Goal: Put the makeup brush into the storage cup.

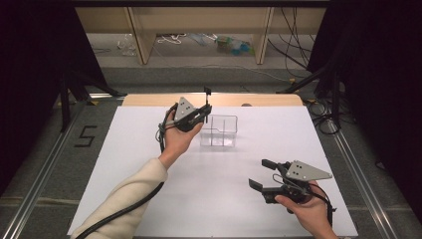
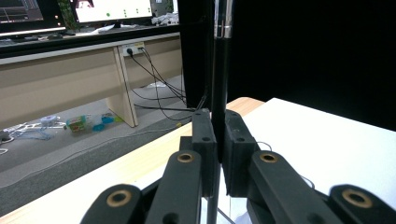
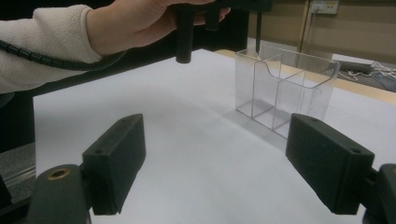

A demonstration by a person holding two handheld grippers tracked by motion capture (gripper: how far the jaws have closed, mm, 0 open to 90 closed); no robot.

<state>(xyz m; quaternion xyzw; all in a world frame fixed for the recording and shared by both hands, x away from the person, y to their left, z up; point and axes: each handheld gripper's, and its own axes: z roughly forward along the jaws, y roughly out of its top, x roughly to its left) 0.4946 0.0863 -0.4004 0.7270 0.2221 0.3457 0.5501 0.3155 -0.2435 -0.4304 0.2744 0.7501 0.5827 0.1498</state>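
In the high view, a thin black rod (image 1: 207,93), its lower end hidden, is clamped upright by the left gripper (image 1: 205,110) over a clear plastic divided box (image 1: 219,130) at centre frame. In the left gripper view, the rod (image 2: 219,84) is cut off at the top edge. In the right gripper view, the right gripper (image 3: 229,168) is seen spread wide and empty, with the box (image 3: 285,91) at upper right.

The one marking you can read is a dark numeral "5" (image 1: 85,136) on the grey floor (image 1: 45,134) left of your white table (image 1: 149,199). Writing on the monitors (image 2: 112,9) beyond the desk is too blurred to read.
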